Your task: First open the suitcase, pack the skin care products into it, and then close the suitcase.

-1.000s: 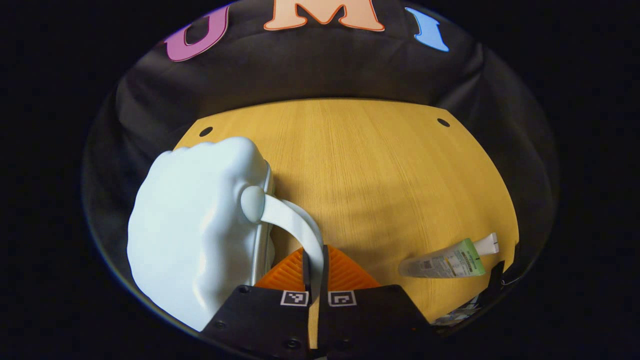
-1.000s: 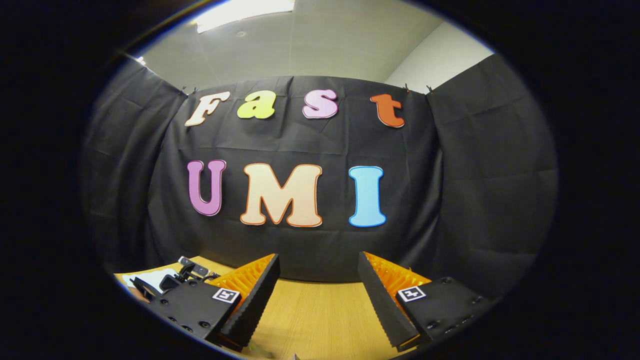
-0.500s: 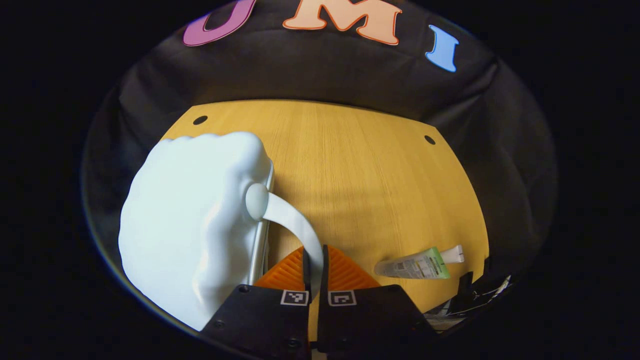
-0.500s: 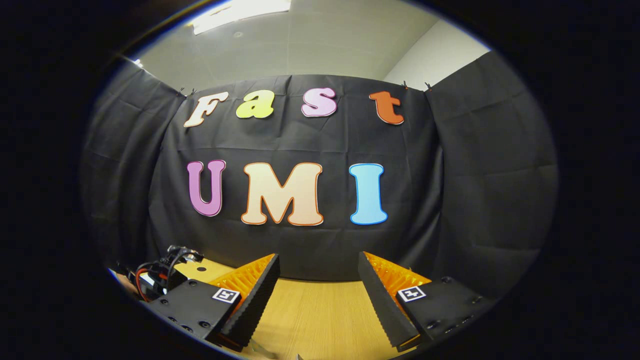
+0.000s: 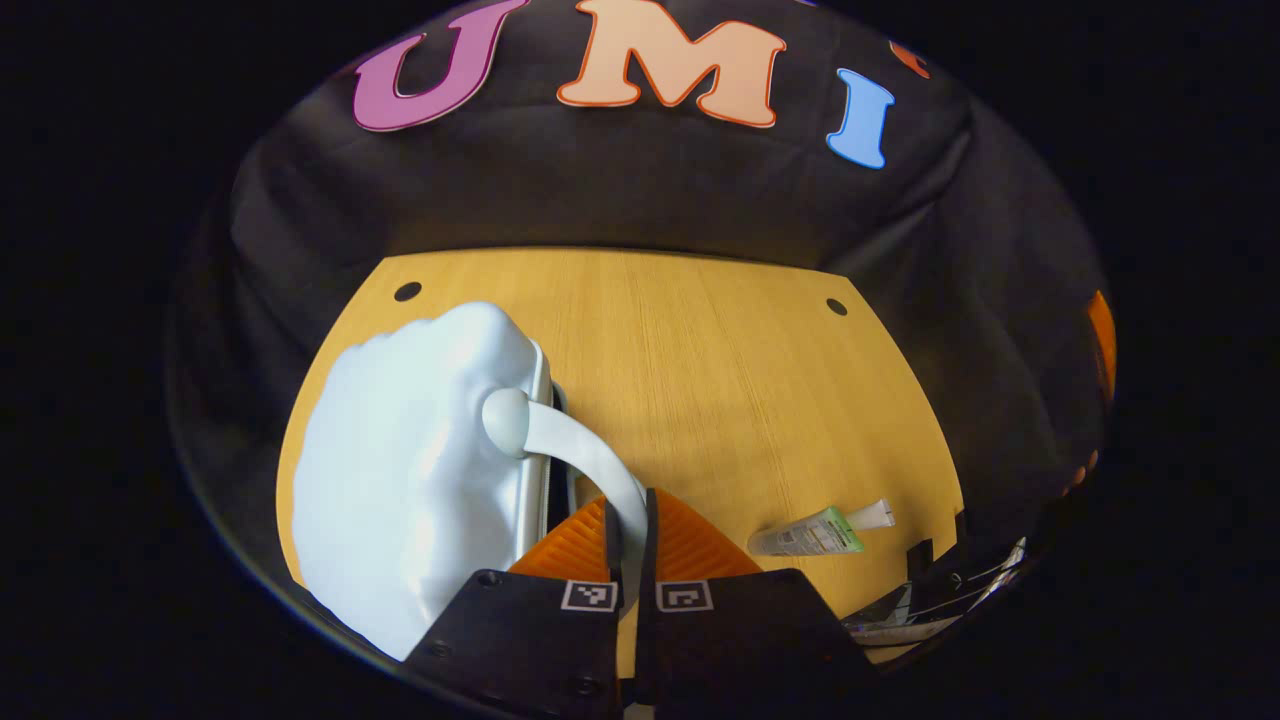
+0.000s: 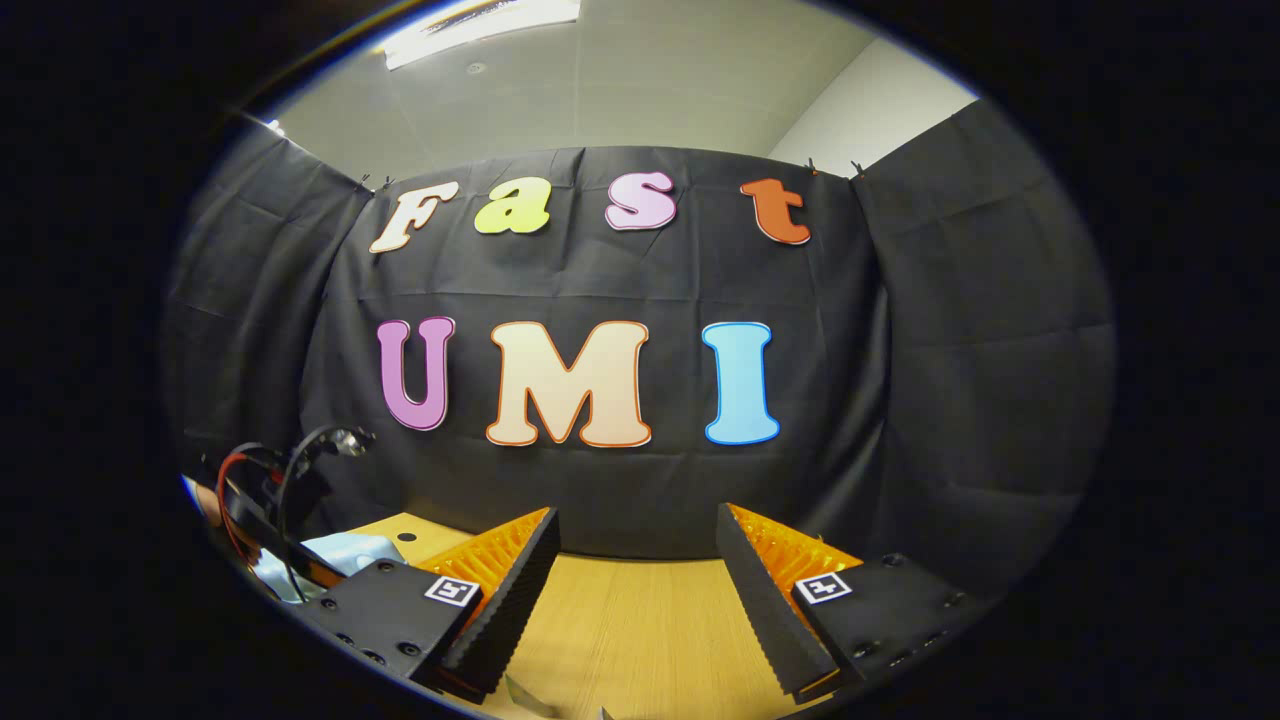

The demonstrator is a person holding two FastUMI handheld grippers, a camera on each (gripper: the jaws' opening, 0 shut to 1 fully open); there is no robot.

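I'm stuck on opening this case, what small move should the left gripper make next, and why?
Probably keep lifting the handle: the left gripper is shut on it, and the pale blue suitcase shows just a narrow dark gap at its seam.

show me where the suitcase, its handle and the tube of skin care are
suitcase [image 5: 400, 480], left gripper view, on its pale shell
handle [image 5: 590, 455], left gripper view, on the curved strap
tube [image 5: 812, 534], left gripper view, on its green body

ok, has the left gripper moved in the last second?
Yes. In the left gripper view the table's far edge sits lower and the tube looks smaller, so the left gripper, jaws shut on the suitcase handle, has pulled up and back.
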